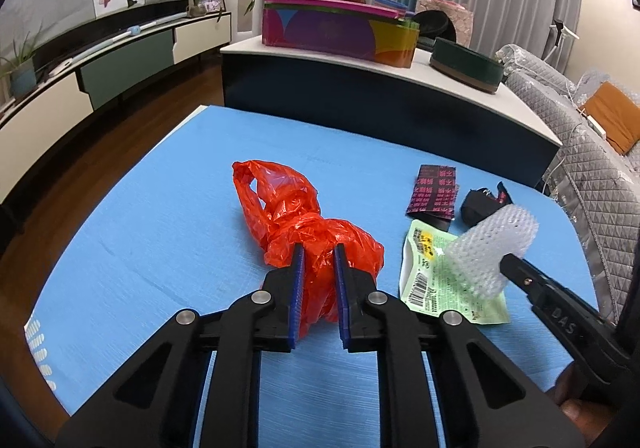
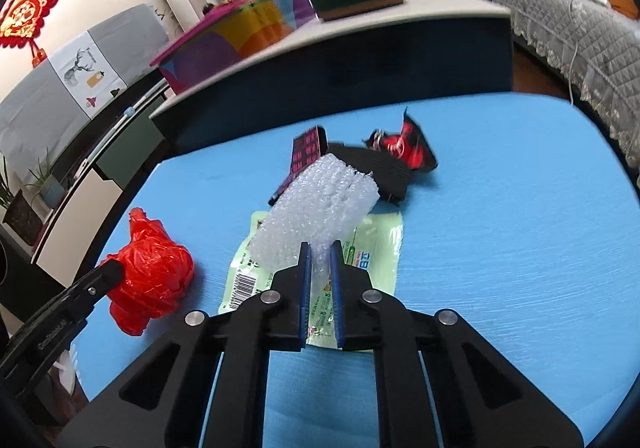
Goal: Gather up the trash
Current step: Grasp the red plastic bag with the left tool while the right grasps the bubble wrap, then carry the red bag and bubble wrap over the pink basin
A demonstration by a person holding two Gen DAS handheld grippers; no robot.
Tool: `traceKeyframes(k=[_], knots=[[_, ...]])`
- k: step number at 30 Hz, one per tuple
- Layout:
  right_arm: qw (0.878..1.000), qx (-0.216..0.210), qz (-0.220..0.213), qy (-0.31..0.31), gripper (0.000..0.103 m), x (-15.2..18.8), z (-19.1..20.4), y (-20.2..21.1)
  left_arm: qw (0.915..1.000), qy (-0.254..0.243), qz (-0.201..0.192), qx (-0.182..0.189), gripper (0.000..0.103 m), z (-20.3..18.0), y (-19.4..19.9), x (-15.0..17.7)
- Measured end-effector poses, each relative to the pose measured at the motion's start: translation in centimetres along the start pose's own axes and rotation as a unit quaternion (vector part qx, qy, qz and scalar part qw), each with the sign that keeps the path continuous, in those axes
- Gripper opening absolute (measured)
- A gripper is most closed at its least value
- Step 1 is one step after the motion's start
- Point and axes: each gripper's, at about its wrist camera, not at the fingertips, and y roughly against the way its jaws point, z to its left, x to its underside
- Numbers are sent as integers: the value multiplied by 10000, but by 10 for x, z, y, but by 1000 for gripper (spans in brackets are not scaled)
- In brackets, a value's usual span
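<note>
The jaws of the left gripper point(image 1: 319, 248) are closed down on the red bag point(image 1: 308, 224), its crumpled plastic bunched between the two blue pads; the bag's far end and handle loop lie on the blue worktop point(image 1: 160, 232). The jaws of the right gripper point(image 2: 319, 248) are pinched narrowly on a roll of bubble wrap point(image 2: 320, 204), which sticks out forward from them and is held up above the green packet point(image 2: 372, 248).

The green packet lies flat on the worktop, barcode end toward the left gripper. Just beyond it sit a dark patterned wrapper point(image 1: 434, 192) and a black-and-red wrapper point(image 2: 408, 150); in the right wrist view a black ribbed piece point(image 2: 380, 168) lies between those two. The red bag is to the left of the packet, near it but apart.

Behind the worktop stands a white-topped cabinet point(image 1: 460, 76) carrying a colourful box point(image 1: 336, 30) and a dark green box point(image 1: 466, 64). A quilted grey sofa point(image 1: 580, 152) runs along the right side.
</note>
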Motion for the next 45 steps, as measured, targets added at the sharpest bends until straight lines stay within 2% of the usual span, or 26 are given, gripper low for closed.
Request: traceKeyframes(k=[14, 20, 26, 34, 45], knots=[[9968, 446, -408, 516, 10, -19, 5, 86, 9989, -137, -317, 307, 13, -17, 31, -4], [9931, 694, -547, 766, 10, -28, 0, 133, 9978, -261, -396, 468, 13, -29, 42, -3], [9846, 956, -901, 1155, 10, -32, -3, 180, 9963, -414, -459, 592, 13, -42, 54, 2], [9846, 1149, -967, 892, 10, -3, -32, 187, 9934, -707, -525, 732, 13, -65, 63, 11], [9814, 1429, -1081, 683, 10, 6, -67, 208, 9891, -969, -572, 949, 13, -101, 72, 21]])
